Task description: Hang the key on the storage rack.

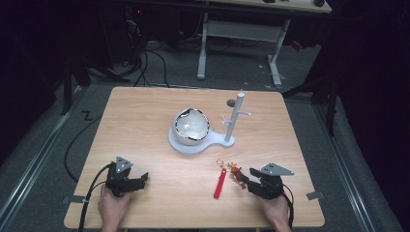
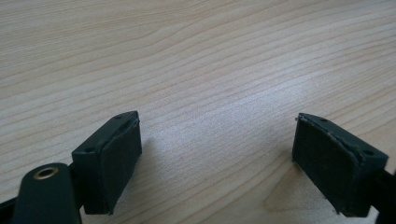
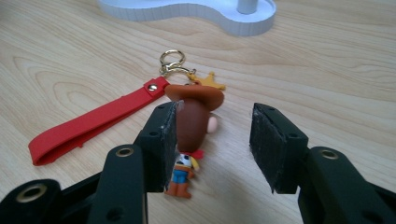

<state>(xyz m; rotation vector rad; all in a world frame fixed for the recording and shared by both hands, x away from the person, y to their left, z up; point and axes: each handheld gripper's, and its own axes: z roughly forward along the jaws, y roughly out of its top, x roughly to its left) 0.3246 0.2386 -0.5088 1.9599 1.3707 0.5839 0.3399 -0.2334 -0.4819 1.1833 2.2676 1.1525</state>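
The right hand-held gripper (image 3: 212, 140) stood open around the cowboy figure (image 3: 191, 126) of the red-strapped keychain (image 3: 93, 122); the left hand-held gripper (image 2: 217, 154) gaped over bare tabletop (image 2: 196, 56)

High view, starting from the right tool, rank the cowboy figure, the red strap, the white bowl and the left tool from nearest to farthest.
From the right tool:
1. Cowboy figure, right at its tips, on the tool's left.
2. Red strap, just beyond the figure, lying on the table.
3. White bowl, farther up the table on the white stand's base.
4. Left tool, across the table's near edge.
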